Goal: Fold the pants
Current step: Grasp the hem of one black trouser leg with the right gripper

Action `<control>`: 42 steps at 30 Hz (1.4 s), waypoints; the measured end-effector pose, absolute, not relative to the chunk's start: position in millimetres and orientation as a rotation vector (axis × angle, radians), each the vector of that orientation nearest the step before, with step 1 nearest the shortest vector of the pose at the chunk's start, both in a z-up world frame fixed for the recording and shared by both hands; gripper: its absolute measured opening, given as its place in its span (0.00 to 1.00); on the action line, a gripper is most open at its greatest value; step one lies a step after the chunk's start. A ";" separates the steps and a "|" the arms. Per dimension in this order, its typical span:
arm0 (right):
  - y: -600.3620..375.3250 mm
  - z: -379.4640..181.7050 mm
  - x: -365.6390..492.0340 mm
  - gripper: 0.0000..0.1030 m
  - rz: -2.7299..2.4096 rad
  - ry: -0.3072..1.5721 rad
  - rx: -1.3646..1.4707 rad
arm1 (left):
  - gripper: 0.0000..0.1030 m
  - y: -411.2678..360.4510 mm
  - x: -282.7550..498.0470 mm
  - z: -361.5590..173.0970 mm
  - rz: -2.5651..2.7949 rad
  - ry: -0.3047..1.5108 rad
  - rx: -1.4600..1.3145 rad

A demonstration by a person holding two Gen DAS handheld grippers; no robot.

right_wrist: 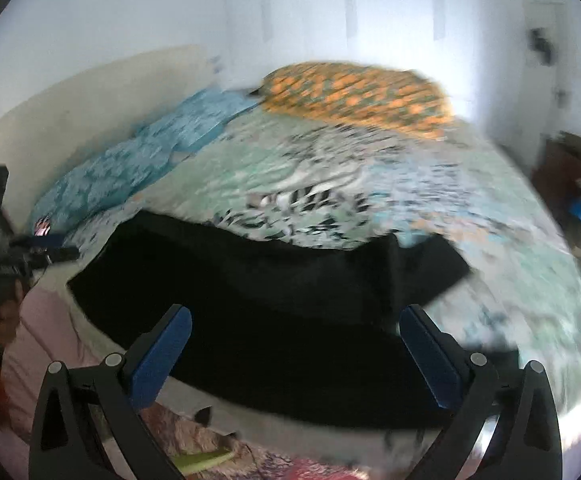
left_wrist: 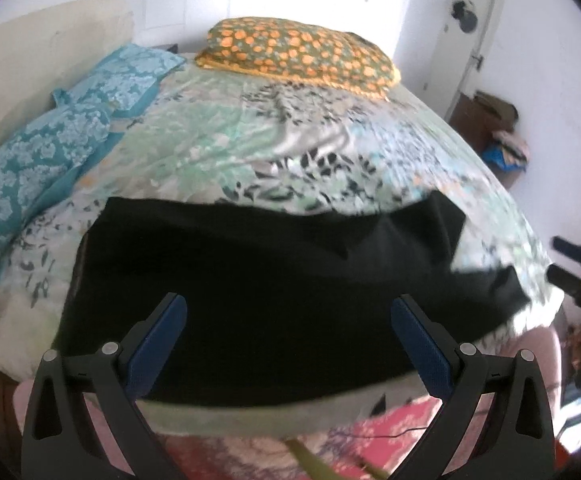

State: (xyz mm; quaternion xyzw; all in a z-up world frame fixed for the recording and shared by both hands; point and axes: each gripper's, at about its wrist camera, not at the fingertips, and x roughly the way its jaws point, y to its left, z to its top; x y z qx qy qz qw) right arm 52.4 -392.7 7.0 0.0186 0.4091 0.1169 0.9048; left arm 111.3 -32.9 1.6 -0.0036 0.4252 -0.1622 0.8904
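Black pants (left_wrist: 250, 288), near edge tool-hidden

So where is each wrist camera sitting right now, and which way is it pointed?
Left wrist: rides the left tongs, above the near edge of the bed, facing the black pants and the pillows beyond; its own open blue fingers frame the view, with the right tongs at the right edge.
Right wrist: rides the right tongs, further right, same heading, blurred; open fingers show, with the left tongs at the left edge.
Shared: pants, bed, orange pillow, teal pillows.
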 end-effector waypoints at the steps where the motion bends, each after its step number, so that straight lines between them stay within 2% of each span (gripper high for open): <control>1: -408.0 -2.7 70.6 1.00 0.235 0.896 0.033 | 0.99 -31.6 117.9 1.4 -0.319 0.882 -0.012; 9: -553.1 -51.8 240.6 1.00 -0.043 1.145 -0.001 | 0.99 -5.6 136.0 -40.9 -0.200 1.015 -0.066; 10: -565.9 -58.7 255.6 0.95 -0.049 1.182 0.005 | 0.99 -2.4 137.0 -49.2 -0.179 1.043 -0.077; 11: -579.9 -71.2 279.5 0.83 -0.052 1.226 0.010 | 0.99 -1.2 136.2 -55.0 -0.167 1.063 -0.085; 13: -599.8 -91.6 311.9 0.76 -0.027 1.288 0.025 | 0.99 1.1 138.6 -66.8 -0.139 1.103 -0.102; 17: -605.1 -130.1 359.4 0.76 0.021 1.358 -0.066 | 0.99 0.8 144.8 -77.0 -0.088 1.144 -0.093; 21: -615.1 -165.9 389.8 0.76 0.056 1.427 -0.021 | 0.99 -3.1 152.4 -87.7 -0.051 1.182 -0.082; 24: -618.0 -190.7 406.5 0.65 0.094 1.478 -0.017 | 0.99 -7.5 161.5 -99.0 -0.040 1.221 -0.069; 28: -620.4 -215.1 416.3 0.63 0.140 1.530 0.001 | 0.99 -18.8 169.4 -110.0 -0.042 1.251 -0.046; 30: -617.6 -221.8 415.9 0.37 0.181 1.561 0.015 | 0.99 -24.7 169.2 -114.2 -0.048 1.265 -0.032; 31: -613.7 -219.7 415.3 0.20 0.190 1.568 -0.023 | 0.99 -27.3 170.0 -116.2 -0.051 1.273 -0.024; 32: -610.8 -214.0 414.4 0.17 0.205 1.572 -0.041 | 0.99 -30.8 171.0 -118.0 -0.054 1.280 -0.013; 34: -607.6 -182.7 413.2 0.17 0.224 1.503 -0.081 | 0.99 -34.4 174.0 -118.9 -0.058 1.280 0.002; 38: -651.9 -103.9 413.4 0.17 0.072 1.240 -0.042 | 0.99 -42.7 189.0 -116.5 -0.042 1.254 0.010; 42: -700.9 -92.9 403.7 0.17 -0.117 1.132 0.038 | 0.99 -48.9 205.1 -107.5 -0.028 1.195 0.004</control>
